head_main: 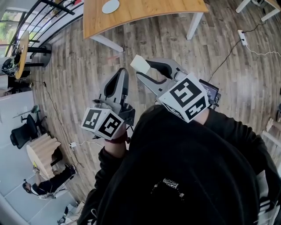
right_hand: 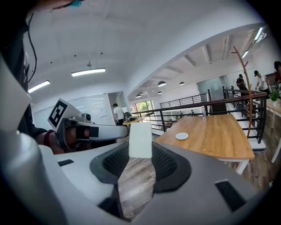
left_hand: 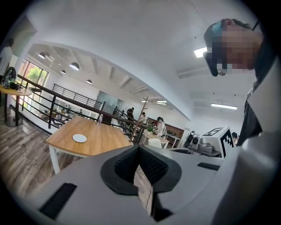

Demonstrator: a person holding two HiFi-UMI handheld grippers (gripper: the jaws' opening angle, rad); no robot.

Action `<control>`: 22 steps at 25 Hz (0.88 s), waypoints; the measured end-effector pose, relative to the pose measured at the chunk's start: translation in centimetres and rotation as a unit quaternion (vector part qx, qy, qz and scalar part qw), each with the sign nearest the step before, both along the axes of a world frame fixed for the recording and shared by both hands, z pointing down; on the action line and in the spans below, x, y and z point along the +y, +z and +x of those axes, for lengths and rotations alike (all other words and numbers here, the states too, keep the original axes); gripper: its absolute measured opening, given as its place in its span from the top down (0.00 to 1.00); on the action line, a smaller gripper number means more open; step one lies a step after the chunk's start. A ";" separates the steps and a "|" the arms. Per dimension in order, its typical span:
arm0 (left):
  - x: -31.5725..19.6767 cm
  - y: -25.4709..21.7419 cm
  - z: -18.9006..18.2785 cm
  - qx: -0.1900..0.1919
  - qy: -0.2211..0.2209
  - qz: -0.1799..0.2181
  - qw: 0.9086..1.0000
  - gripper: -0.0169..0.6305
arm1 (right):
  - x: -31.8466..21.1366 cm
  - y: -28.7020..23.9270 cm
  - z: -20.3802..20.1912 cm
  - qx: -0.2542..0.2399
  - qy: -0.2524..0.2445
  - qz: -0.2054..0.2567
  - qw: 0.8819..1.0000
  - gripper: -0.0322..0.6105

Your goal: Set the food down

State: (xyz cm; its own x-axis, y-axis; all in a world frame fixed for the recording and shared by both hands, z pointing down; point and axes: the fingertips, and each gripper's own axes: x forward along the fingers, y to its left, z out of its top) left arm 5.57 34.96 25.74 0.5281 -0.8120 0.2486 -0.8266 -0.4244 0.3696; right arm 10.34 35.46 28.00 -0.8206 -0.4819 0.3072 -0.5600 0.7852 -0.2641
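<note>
Both black-sleeved arms reach forward side by side, tipped slightly downward. The left gripper (head_main: 123, 72) has its fingers (left_hand: 126, 167) closed together on nothing. The right gripper (head_main: 141, 67) pinches a pale slab (right_hand: 140, 139) at its fingertips.

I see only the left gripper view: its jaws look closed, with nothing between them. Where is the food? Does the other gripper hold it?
Observer: Yes. In the right gripper view, the right gripper is shut on a pale block at its jaw tips.
Operator: Is the block above the table?
Observer: No. In the head view it hangs over the wooden floor; the table lies ahead.
Operator: Do the two grippers touch?
Observer: No. The left gripper is beside the right one, with floor showing between them.
</note>
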 end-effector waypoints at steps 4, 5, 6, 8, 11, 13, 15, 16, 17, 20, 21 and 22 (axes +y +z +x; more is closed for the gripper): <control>-0.5 0.5 1.6 -0.014 -0.002 -0.007 1.000 0.98 | -0.3 0.3 1.0 -0.004 -0.006 -0.002 1.000 0.68; -0.5 0.5 1.9 -0.016 -0.001 -0.007 1.000 0.98 | -0.3 0.4 1.2 -0.006 -0.008 -0.004 1.000 0.68; -0.5 0.5 2.2 -0.018 -0.001 -0.008 1.000 0.98 | -0.3 0.5 1.3 -0.007 -0.010 -0.006 1.000 0.68; -0.4 0.7 2.7 -0.019 0.002 -0.012 1.000 0.98 | -0.3 0.7 1.5 -0.011 -0.011 -0.011 1.000 0.68; -0.3 0.9 3.5 -0.021 0.007 -0.015 1.000 0.98 | -0.4 0.8 2.1 -0.018 -0.012 -0.016 1.000 0.68; -0.4 0.9 3.9 -0.021 0.008 -0.016 1.000 0.98 | -0.1 0.8 2.5 -0.021 -0.015 -0.019 0.999 0.68; -0.6 1.0 4.3 -0.022 0.008 -0.018 1.000 0.98 | -0.1 1.2 3.0 -0.019 -0.015 -0.026 0.999 0.68; -0.7 1.0 4.5 -0.024 0.009 -0.018 1.000 0.98 | -0.2 1.5 3.1 -0.018 -0.014 -0.029 0.999 0.68; -0.7 1.1 4.6 -0.027 0.011 -0.019 0.999 0.98 | -0.2 1.6 3.1 -0.019 -0.013 -0.031 0.999 0.68; -0.7 1.3 4.5 -0.030 0.018 -0.020 0.999 0.98 | -0.4 1.5 2.5 -0.022 -0.013 -0.029 0.999 0.68; -0.8 1.4 4.4 -0.027 0.019 -0.020 0.999 0.98 | -0.5 1.4 2.4 -0.021 -0.013 -0.026 0.999 0.68; -1.0 1.5 4.3 -0.024 0.020 -0.020 0.999 0.98 | -0.6 1.4 2.3 -0.019 -0.012 -0.023 0.999 0.68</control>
